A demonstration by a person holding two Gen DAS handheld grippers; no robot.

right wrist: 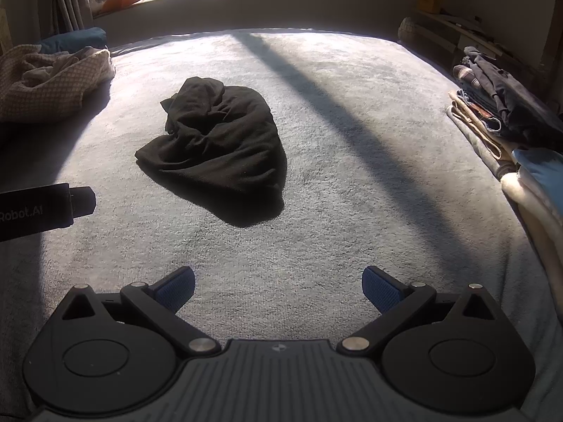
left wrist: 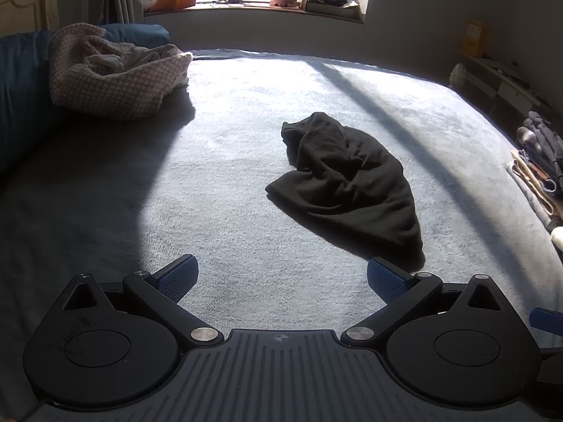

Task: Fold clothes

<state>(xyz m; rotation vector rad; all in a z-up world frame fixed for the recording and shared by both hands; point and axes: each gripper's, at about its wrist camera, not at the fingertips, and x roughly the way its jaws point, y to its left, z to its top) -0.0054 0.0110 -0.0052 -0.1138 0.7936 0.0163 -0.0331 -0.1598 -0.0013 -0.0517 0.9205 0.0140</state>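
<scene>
While both sets of jaws stand spread wide with nothing between them, the left gripper [left wrist: 282, 277] and right gripper [right wrist: 278, 288] hover over the pale bed cover [left wrist: 246, 161]. Ahead lies a crumpled black garment [right wrist: 214, 140] in sunlight, apart from both. Folded clothes [right wrist: 492, 105] are stacked at the right edge.

Crumpled garment [left wrist: 346, 183] lies mid-bed [left wrist: 246, 112], ahead of both grippers; right of centre ahead of the left gripper [left wrist: 282, 279], left of centre ahead of the right gripper [right wrist: 278, 290]; heaped blanket [left wrist: 112, 77] at far left of bed, pillow [left wrist: 137, 33] behind it; stacked clothes [right wrist: 492, 112] along right edge; windowsill [left wrist: 253, 8] beyond the bed.
</scene>
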